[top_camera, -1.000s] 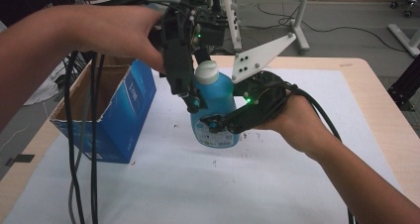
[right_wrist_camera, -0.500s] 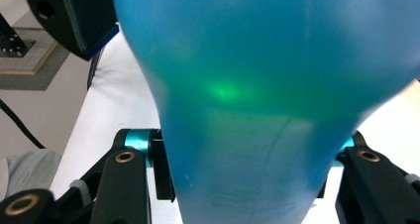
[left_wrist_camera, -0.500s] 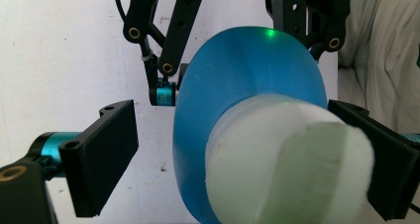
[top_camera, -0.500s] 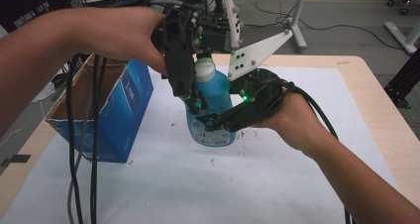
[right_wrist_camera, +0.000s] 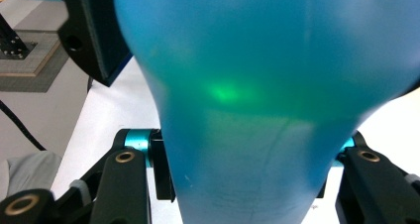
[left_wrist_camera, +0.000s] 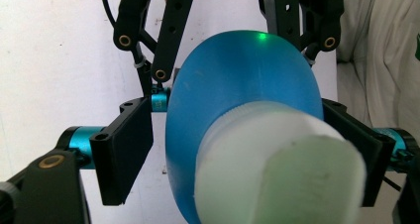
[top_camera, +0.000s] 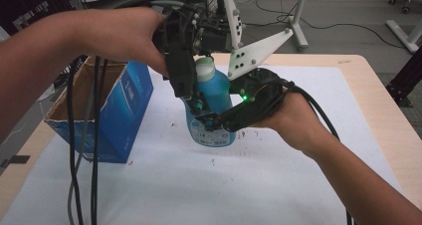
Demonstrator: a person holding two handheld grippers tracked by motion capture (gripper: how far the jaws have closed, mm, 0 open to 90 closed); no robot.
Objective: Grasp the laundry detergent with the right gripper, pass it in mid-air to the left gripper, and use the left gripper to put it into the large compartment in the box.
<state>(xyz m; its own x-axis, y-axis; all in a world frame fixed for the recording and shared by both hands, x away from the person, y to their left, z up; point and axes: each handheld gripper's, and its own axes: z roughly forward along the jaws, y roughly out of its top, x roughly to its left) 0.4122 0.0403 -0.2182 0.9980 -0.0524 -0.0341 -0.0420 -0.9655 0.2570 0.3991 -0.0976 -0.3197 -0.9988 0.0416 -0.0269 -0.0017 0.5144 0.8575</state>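
Note:
A blue bottle (top_camera: 215, 93) with a white cap (top_camera: 204, 68) stands tilted over the white sheet. My right gripper (top_camera: 215, 123) comes in from the right and is shut on the bottle's lower body, with both pads against the plastic (right_wrist_camera: 247, 169). From above, my left gripper (top_camera: 192, 98) straddles the bottle's shoulder just under the cap (left_wrist_camera: 277, 184). Its jaws have just been closing with the bottle between them. In the left gripper view its left pad (left_wrist_camera: 123, 154) still stands a little off the blue wall, while the right pad (left_wrist_camera: 361, 144) sits against it.
An open blue cardboard box (top_camera: 119, 108) stands at the left of the table. Black cables (top_camera: 82, 160) hang in front of the box. A white bracket (top_camera: 256, 53) juts up behind the bottle. White sheet (top_camera: 209, 185) covers the near table.
The left gripper's jaws have drawn in around the top of the bottle. The bottle and the right hand have kept their place.

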